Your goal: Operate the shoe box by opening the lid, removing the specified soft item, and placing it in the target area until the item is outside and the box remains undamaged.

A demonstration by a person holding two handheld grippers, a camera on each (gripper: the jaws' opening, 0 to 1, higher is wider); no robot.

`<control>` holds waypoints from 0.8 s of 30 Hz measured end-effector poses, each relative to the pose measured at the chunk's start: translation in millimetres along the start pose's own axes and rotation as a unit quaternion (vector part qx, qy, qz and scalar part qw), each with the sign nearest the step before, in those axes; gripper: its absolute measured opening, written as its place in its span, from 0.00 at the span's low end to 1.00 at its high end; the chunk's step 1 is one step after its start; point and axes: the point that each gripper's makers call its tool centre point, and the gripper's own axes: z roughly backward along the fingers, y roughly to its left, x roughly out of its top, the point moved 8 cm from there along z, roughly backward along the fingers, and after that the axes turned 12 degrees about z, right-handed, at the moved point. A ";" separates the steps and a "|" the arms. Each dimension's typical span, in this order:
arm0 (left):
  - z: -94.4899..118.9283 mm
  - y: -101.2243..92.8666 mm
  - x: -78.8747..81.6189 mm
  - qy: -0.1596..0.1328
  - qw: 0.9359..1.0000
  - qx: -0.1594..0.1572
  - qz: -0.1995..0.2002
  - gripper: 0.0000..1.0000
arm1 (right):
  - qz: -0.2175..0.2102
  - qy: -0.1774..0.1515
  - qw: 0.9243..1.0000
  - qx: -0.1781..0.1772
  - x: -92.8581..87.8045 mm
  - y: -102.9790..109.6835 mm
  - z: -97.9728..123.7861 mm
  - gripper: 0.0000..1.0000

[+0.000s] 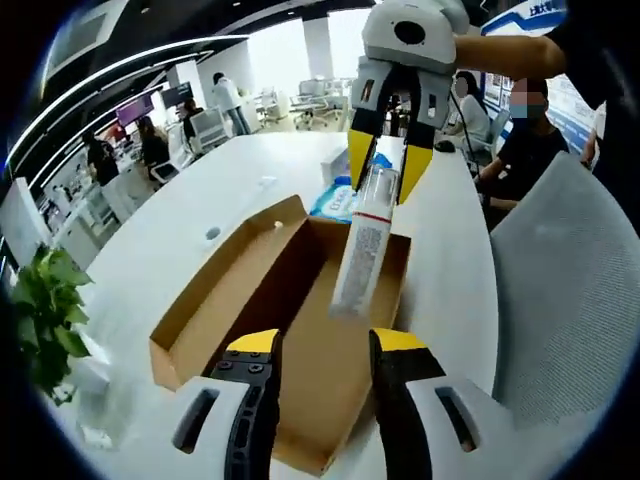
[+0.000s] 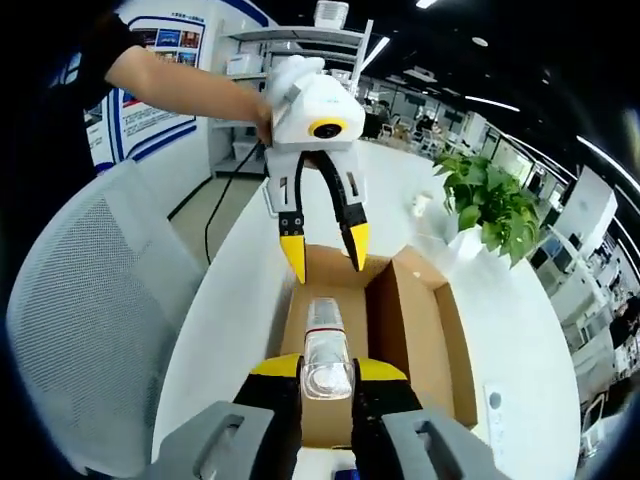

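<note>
An open brown cardboard shoe box (image 1: 300,330) lies on the white table, its lid flap (image 1: 225,275) folded out to the side. My right gripper (image 1: 383,188) reaches down from above, shut on the top of a clear soft tube with a white label (image 1: 362,250), which hangs over the box's inside. In the right gripper view the tube (image 2: 325,345) stands between my right gripper's (image 2: 328,368) yellow tips, with the box (image 2: 410,320) beyond. My left gripper (image 1: 328,345) is open and holds nothing, just above the box's near edge; opposite, the left gripper (image 2: 325,252) hangs open over the box.
A grey mesh chair (image 1: 570,300) stands beside the table (image 1: 455,250). A potted plant (image 1: 45,310) stands at the table's corner, and a blue packet (image 1: 335,200) lies beyond the box. A person's bare arm (image 2: 190,90) holds the left gripper. People sit at desks behind.
</note>
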 end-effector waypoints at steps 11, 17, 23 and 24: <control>21.1 13.4 -43.4 0.017 0.994 0.070 0.085 0.35 | -0.004 0.025 1.000 0.000 -15.4 -12.7 32.8 0.13; 28.6 16.9 -65.1 0.024 0.985 0.102 0.138 0.33 | -0.004 0.045 0.999 -0.007 -28.8 -19.5 53.2 0.14; 34.5 18.2 -85.5 0.023 0.974 0.138 0.180 0.32 | -0.005 0.077 0.997 -0.013 -48.1 -28.2 76.0 0.14; 34.8 18.6 -88.3 0.021 0.973 0.142 0.182 0.32 | -0.006 0.081 0.997 -0.014 -50.8 -29.8 79.4 0.14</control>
